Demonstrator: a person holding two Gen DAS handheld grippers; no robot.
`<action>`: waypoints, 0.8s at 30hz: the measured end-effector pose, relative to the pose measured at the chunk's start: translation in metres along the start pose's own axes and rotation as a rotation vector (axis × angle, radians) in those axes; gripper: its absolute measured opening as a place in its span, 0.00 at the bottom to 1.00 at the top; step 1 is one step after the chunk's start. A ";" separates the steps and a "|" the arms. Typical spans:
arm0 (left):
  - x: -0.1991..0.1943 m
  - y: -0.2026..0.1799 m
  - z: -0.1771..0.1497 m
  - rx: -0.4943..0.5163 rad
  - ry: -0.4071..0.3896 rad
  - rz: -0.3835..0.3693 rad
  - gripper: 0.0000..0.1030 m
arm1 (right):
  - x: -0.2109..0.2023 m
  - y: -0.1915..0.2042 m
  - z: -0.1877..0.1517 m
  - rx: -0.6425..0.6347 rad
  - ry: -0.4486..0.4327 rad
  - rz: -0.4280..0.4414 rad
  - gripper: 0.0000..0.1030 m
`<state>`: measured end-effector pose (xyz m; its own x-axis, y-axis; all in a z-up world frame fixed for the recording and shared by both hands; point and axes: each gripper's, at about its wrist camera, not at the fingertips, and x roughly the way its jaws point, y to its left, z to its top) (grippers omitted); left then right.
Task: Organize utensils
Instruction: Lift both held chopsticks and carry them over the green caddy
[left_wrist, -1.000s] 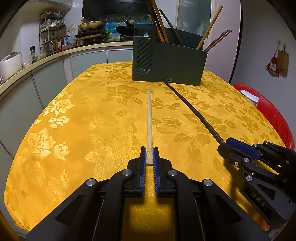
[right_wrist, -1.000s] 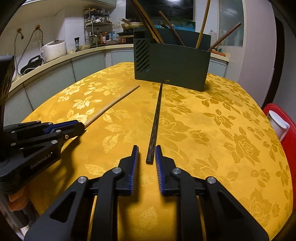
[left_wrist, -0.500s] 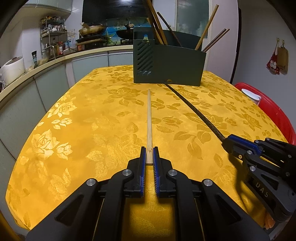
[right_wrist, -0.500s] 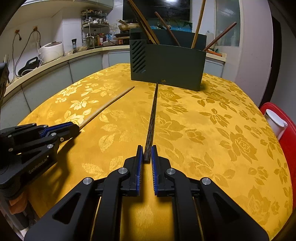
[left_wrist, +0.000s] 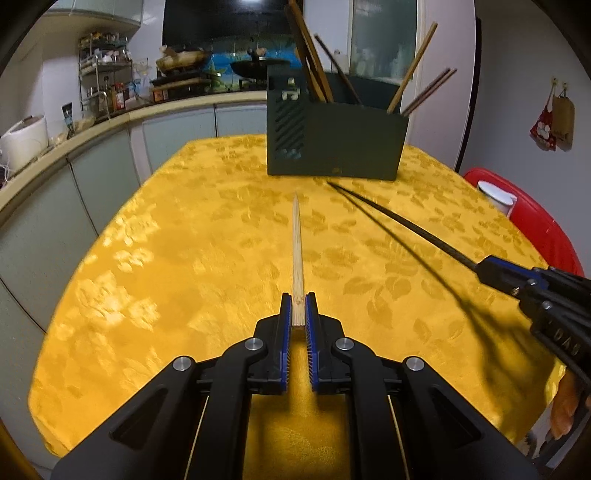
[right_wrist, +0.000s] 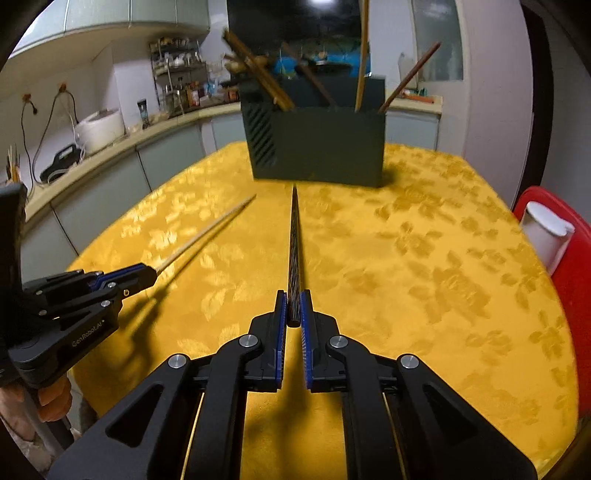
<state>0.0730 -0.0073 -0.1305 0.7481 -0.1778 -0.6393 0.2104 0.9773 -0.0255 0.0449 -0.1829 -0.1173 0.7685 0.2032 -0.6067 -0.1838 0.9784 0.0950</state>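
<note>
Left gripper (left_wrist: 298, 308), black with blue-padded fingers, is clamped on the near end of a pale bamboo chopstick (left_wrist: 297, 243). The stick points straight ahead toward the far side of the table; whether its far tip rests on the cloth or hangs just above it, I cannot tell.

Right gripper (right_wrist: 292, 310), same build, is closed around the butt of a long dark patterned chopstick (right_wrist: 294, 240). That stick also aims forward, its thin tip ending near the base of the dark green rectangular utensil holder (right_wrist: 325, 147). It casts a separate shadow line on the cloth in the left wrist view, so it looks raised off the surface.

Both sticks run roughly side by side, apart from each other, pale one on the left, dark one on the right.

The holder stands upright at the far end of the table, slotted vents on its left face. Several brown wooden chopsticks (left_wrist: 310, 62) lean out of its open top at various angles.

Table is covered in a yellow floral brocade tablecloth (left_wrist: 166, 258). A red plastic chair (right_wrist: 569, 258) sits at the right edge with a white lidded cup (right_wrist: 545, 232) on it.
</note>
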 end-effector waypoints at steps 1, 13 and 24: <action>-0.005 0.000 0.003 0.004 -0.015 0.004 0.07 | -0.007 -0.002 0.003 0.003 -0.016 0.000 0.08; -0.081 0.005 0.059 0.022 -0.185 -0.031 0.07 | -0.085 -0.018 0.049 0.049 -0.215 0.039 0.08; -0.112 -0.002 0.102 0.063 -0.252 -0.071 0.07 | -0.114 -0.025 0.080 0.057 -0.293 0.066 0.08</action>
<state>0.0531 -0.0017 0.0199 0.8615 -0.2767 -0.4257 0.3009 0.9536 -0.0110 0.0112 -0.2275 0.0122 0.9016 0.2609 -0.3450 -0.2108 0.9615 0.1762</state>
